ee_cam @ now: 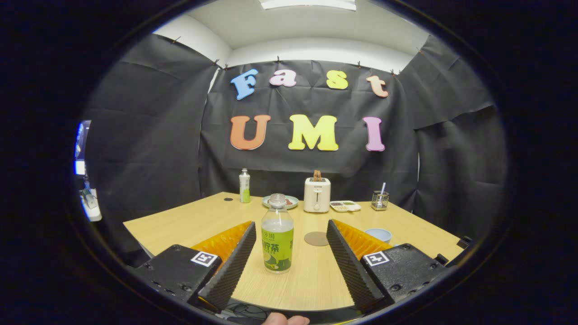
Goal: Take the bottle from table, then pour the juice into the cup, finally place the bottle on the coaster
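A clear uncapped bottle [277, 237] with a green label and pale juice stands upright on the wooden table [180, 221], between my two fingers and nearer the left one. My gripper [291, 228] is open, and neither finger touches the bottle. A round brown coaster [316, 238] lies flat just beyond the bottle, to its right. Past the right finger sits a light blue cup [379, 234], partly hidden by that finger.
Along the table's far side stand a second bottle [244, 185], a plate [280, 201], a white toaster [316, 194], a small divided tray [345, 206] and a wire holder [380, 200]. A small dark cap [228, 199] lies near the second bottle. Black cloth walls enclose the table.
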Demonstrator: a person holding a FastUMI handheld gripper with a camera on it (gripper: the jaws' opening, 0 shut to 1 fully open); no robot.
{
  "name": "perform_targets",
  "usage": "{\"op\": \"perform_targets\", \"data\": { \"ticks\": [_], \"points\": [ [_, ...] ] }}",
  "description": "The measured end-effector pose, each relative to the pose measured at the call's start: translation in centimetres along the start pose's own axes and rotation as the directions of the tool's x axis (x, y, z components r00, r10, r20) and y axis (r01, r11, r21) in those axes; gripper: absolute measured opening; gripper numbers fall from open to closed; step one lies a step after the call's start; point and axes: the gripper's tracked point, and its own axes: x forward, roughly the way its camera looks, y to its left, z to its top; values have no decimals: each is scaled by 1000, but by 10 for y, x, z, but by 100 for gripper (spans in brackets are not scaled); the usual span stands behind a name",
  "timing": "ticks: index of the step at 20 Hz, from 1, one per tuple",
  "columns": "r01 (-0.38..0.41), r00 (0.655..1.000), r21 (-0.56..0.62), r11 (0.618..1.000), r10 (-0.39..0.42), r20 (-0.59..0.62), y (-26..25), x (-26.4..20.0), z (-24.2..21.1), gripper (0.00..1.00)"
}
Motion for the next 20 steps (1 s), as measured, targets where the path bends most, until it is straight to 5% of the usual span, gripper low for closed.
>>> {"op": "perform_targets", "data": {
  "ticks": [20],
  "points": [
    [8, 990, 26, 1000, -4, -143, 9, 59, -69, 100]
  ]
}}
